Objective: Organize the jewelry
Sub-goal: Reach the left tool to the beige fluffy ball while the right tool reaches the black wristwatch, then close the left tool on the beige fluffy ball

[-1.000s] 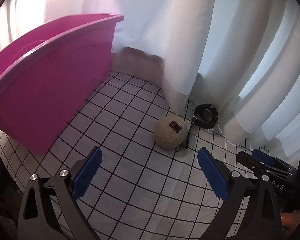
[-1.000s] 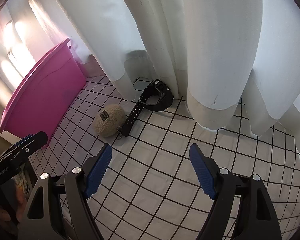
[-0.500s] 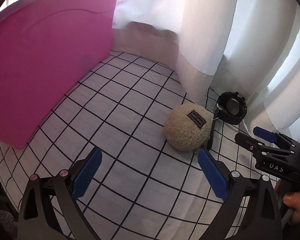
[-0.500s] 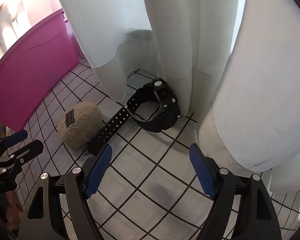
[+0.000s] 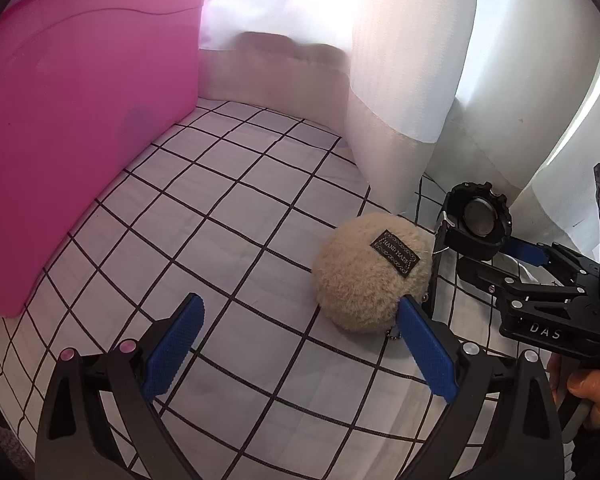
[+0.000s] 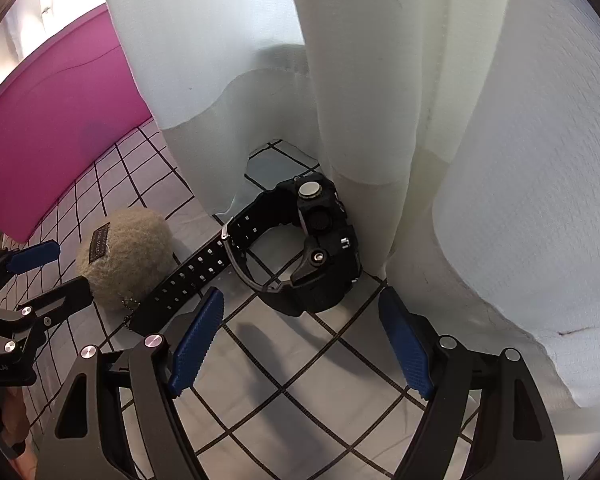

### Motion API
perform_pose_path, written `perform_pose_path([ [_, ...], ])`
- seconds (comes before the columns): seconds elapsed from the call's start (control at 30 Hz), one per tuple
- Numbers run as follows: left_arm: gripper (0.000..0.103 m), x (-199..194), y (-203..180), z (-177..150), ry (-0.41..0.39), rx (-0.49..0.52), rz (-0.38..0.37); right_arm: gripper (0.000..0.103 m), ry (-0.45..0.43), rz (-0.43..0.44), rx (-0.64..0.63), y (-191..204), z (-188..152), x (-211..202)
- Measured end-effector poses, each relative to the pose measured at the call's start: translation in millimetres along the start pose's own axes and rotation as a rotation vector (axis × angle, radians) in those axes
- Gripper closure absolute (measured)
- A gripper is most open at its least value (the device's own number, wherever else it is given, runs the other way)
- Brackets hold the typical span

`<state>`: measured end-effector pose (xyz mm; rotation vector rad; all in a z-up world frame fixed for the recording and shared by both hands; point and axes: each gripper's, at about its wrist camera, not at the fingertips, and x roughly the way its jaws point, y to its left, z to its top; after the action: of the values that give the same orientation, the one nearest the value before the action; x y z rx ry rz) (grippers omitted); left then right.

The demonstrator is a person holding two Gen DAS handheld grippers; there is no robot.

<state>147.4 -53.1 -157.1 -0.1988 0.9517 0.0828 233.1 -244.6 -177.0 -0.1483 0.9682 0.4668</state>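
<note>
Change: both grippers have dropped closer over the last second; the watch (image 6: 300, 244) and the fluffy pouch (image 5: 374, 272) now fill far more of each view, so pickups look imminent.
Left gripper (image 5: 300, 344): jaws spread, empty; right pad overlaps the pouch's near edge in view, contact unclear.
Right gripper (image 6: 300, 344): jaws wide, released, just short of the watch.
Watch place: on the checked cloth (image 6: 312, 404), far right, against the white curtain (image 6: 380, 80), touching the pouch.
Watch axis: on its side; loose strap runs near-left toward the pouch, case at far right.
Pink bin (image 5: 72, 120): far left, likely destination.
</note>
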Motion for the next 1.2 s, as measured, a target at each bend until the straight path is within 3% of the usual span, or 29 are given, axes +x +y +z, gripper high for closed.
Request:
perform_pose_path([
  [0.5,0.008,18.1,-23.4,9.6,-0.001,0.062,-0.062,0.027,-0.015,0.034,-0.046,-10.5,20.9,15.5],
  [0.7,0.007,30.9,-25.2,15.9,0.024,0.029,-0.096,0.027,-0.017,0.046,-0.034,-10.9,23.5,16.5],
  [0.93,0.006,39.5,-27.6,22.1,-0.013,0.034,-0.076,0.027,-0.036,0.037,-0.034,-13.9,28.2,22.4],
  [1.03,0.012,34.2,-27.3,18.0,-0.026,0.038,-0.070,0.028,-0.043,0.037,-0.042,-8.1,28.7,21.9],
  [1.2,0.041,24.0,-27.7,11.3,-0.028,0.056,-0.140,0.034,-0.061,0.052,-0.041,-8.2,19.2,14.0],
])
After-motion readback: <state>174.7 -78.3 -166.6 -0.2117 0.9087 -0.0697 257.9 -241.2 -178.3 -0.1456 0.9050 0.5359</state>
